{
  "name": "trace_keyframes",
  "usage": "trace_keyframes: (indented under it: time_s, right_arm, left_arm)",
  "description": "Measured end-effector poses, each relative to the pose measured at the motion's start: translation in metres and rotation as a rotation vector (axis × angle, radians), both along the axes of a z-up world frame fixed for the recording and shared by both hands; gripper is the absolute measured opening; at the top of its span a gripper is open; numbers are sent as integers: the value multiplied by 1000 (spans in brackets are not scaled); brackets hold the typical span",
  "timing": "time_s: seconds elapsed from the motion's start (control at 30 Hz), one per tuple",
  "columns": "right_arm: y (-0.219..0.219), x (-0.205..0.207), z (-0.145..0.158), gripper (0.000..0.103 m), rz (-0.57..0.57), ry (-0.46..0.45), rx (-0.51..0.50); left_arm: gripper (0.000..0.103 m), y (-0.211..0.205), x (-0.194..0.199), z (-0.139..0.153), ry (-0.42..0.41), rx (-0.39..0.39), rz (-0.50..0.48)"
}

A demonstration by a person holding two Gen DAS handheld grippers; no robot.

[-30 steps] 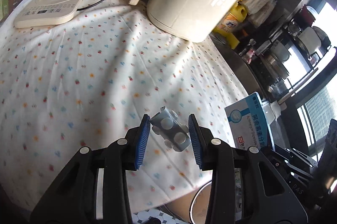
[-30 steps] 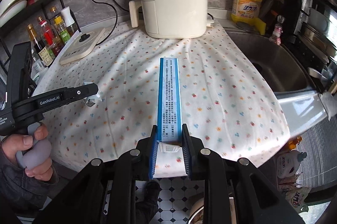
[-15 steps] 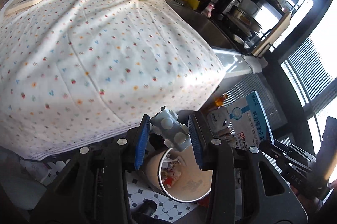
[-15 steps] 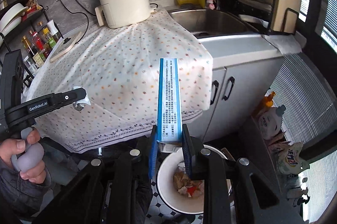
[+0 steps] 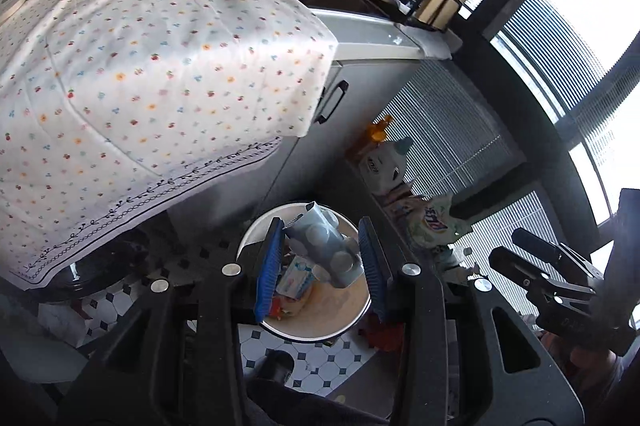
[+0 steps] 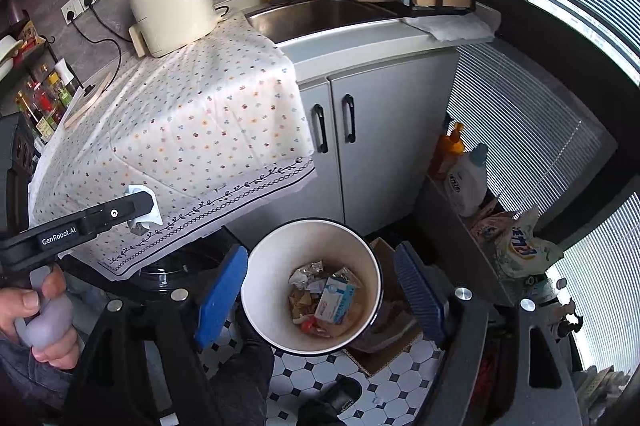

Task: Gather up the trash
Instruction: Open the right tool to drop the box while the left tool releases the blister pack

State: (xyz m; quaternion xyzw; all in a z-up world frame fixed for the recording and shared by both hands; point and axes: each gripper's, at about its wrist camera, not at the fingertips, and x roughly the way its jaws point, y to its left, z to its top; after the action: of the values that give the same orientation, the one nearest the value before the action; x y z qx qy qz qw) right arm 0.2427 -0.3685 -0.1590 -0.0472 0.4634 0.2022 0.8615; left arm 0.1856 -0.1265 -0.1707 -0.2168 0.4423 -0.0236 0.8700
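Right wrist view: my right tongs [image 6: 320, 300] have just sprung apart, the box [image 6: 335, 300] dropped into the bin [image 6: 264, 266]. Left tongs [image 5: 320, 258] clamp the blister pack [image 5: 324, 246] above the bin at twelve o'clock; releasing comes next.

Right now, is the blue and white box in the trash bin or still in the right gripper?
In the bin. The blue and white box lies among scraps inside the white bin, and the right gripper is open with nothing between its pads.
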Motion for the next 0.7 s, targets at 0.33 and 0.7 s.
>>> trace_keyframes:
  time_s: [0.33, 0.7]
  right_arm:
    - [-68, -6, 3, 75, -104, -13, 3]
    - [-93, -8, 0, 76, -121, -9, 48]
  left_arm:
    - [40, -56, 22, -8, 20, -2, -77]
    - [91, -59, 22, 1, 41, -18, -19]
